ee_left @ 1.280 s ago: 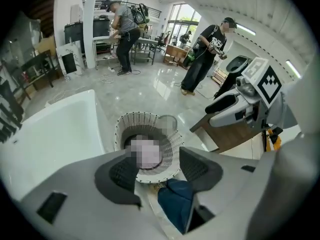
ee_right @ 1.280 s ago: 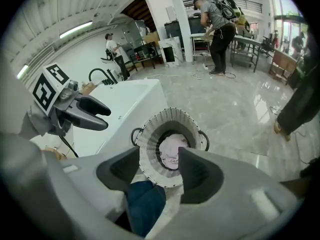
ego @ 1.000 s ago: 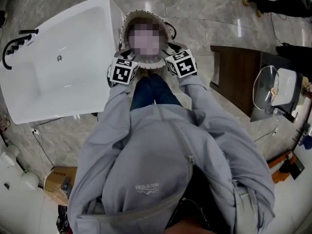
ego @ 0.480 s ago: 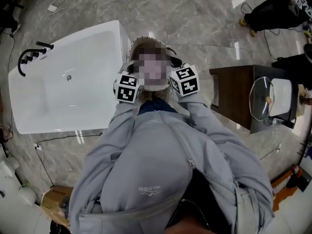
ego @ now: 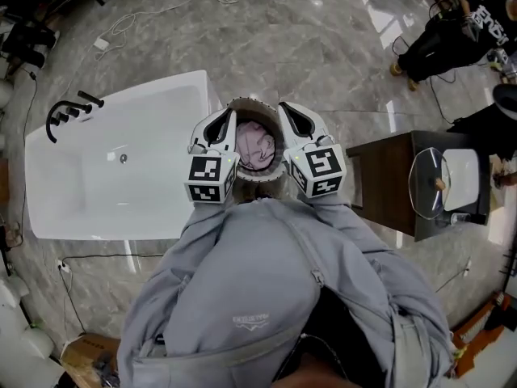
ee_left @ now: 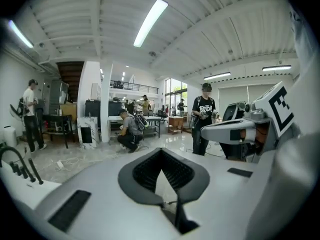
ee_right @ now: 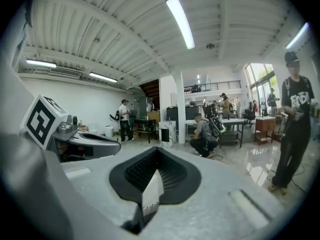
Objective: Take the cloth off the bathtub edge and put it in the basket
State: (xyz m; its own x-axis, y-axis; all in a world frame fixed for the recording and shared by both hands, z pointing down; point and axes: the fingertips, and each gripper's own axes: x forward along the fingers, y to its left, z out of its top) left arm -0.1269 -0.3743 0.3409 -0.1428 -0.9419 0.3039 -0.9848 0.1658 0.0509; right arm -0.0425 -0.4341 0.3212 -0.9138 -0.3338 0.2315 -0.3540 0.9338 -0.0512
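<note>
Cloth (ego: 257,148), pink and bunched, lies down inside the basket (ego: 245,103). The basket stands on the marble floor (ego: 323,47), just beside the short end of the white tub (ego: 153,217).

Left gripper (ego: 220,126) shows over the basket's left rim in the head view. Right gripper (ego: 296,120) shows over the right rim. Both marker cubes sit nearest the wearer, and the cloth shows in the gap between the two tools.

Over to the left gripper view: the jaws are pressed fully together. The ribbed black pads meet along a thin seam, with nothing caught in them. The right gripper view tells the same story, with the jaws closed tight, pad against pad, and gripping nothing.

Both of those cameras look level across a bright hall rather than down at the basket. Each one catches the other gripper at the edge of its frame. A person in black (ee_left: 206,116) stands out on the shiny floor, and another person (ee_right: 202,134) crouches by a table further back.

In the head view, the tub's black faucet (ego: 69,107) sits at its far end, well away from the basket. A wooden vanity (ego: 388,160) stands to the right of the right gripper. The wearer's grey jacket (ego: 258,297) fills the lower frame.
</note>
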